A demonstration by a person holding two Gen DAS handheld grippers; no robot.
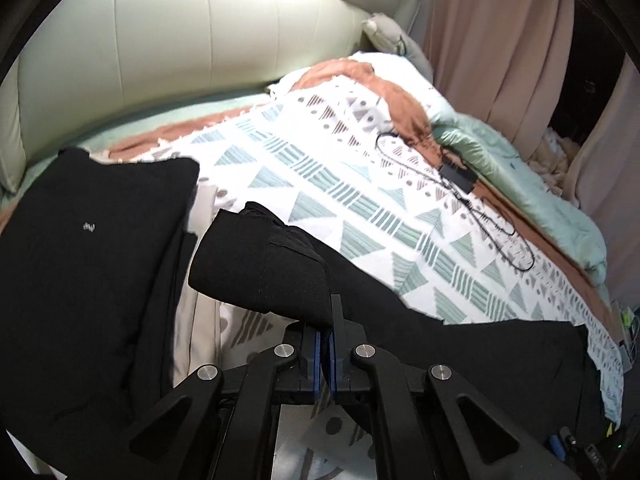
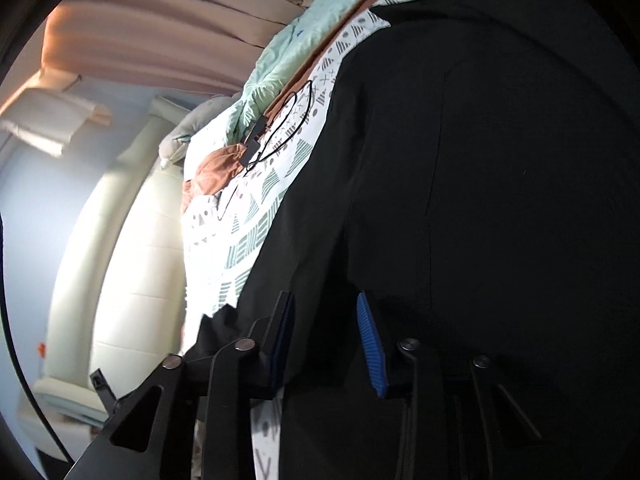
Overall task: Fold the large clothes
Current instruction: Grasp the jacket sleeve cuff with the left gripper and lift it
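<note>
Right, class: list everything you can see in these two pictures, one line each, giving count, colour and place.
Trousers: one, black, across the blanket, one end lifted.
Folded top: one, black, left on the bed.
Blanket: one, white with green triangles, covering the bed.
Quilt: one, pale green, far bed edge.
Cable with adapter: one, black, on the blanket.
Headboard: one, cream, behind the bed.
Curtains: pink, beside the bed.
Left gripper: fingers shut on the trousers.
Right gripper: fingers apart over the trousers.
</note>
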